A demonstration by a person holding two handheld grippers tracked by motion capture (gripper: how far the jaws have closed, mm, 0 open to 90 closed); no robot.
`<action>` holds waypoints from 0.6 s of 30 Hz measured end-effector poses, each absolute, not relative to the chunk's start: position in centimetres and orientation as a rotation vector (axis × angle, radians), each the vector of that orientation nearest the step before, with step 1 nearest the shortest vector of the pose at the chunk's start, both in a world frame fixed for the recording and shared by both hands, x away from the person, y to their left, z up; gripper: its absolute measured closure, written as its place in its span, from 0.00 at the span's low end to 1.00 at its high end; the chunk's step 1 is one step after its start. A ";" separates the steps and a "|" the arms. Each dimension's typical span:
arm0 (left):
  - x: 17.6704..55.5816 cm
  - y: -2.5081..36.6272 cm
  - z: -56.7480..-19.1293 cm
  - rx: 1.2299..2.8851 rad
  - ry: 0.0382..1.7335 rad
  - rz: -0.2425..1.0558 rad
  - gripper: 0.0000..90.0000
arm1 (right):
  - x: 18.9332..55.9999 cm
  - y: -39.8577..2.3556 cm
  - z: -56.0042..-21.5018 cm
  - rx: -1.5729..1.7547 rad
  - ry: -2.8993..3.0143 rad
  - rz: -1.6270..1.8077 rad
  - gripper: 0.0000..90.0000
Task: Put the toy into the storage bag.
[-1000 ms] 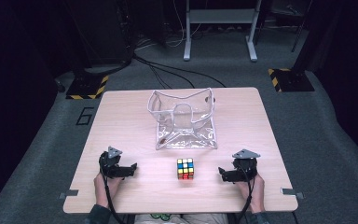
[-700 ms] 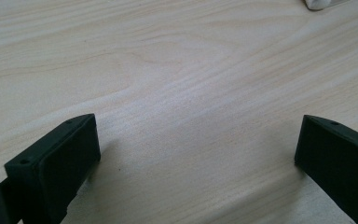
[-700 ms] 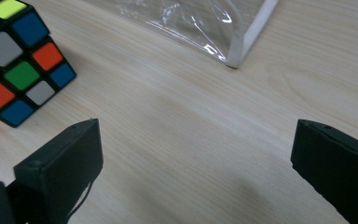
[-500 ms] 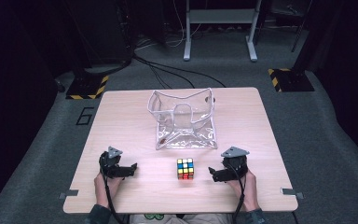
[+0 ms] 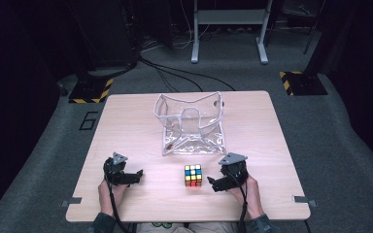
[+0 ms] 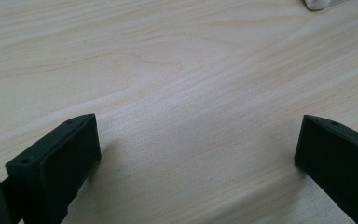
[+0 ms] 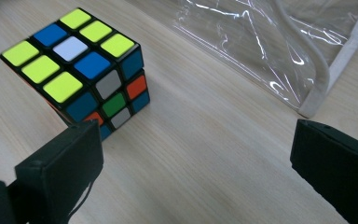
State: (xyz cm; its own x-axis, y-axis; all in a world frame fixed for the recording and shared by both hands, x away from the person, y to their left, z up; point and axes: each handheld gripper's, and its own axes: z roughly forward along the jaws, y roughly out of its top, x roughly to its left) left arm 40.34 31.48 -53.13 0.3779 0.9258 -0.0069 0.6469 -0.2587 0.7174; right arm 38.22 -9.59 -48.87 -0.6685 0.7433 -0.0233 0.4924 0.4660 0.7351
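So the right gripper (image 7: 193, 161) sits low over the table (image 5: 126, 126) with jaws spread wide, holding nothing; the cube (image 7: 81, 70) is just past its left jaw, the clear plastic bag (image 7: 279, 51) ahead to its right; left gripper (image 6: 198, 154) gapes over bare wood, gripping nothing.

Two hands grip black two-jaw grippers, the left gripper (image 5: 135, 175) at seven o'clock and the right gripper (image 5: 212, 184) at five o'clock, jaws spread wide.
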 end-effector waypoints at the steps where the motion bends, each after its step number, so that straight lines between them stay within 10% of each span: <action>1: 40.3 31.5 -53.1 2.002 1.350 0.563 0.00 | 38.2 -9.5 -48.7 1.044 2.380 1.033 0.02; 18: 40.3 31.5 -53.1 2.002 1.352 0.564 0.00 | 38.8 -6.7 -48.1 0.900 2.477 1.059 0.02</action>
State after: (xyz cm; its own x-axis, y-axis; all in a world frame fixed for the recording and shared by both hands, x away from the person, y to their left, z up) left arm 40.35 31.46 -53.13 0.3762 0.9265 -0.0067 0.6473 -0.2577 0.7173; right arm 38.85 -6.67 -48.12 -0.7588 0.6508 -0.0274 0.4298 0.5318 0.7297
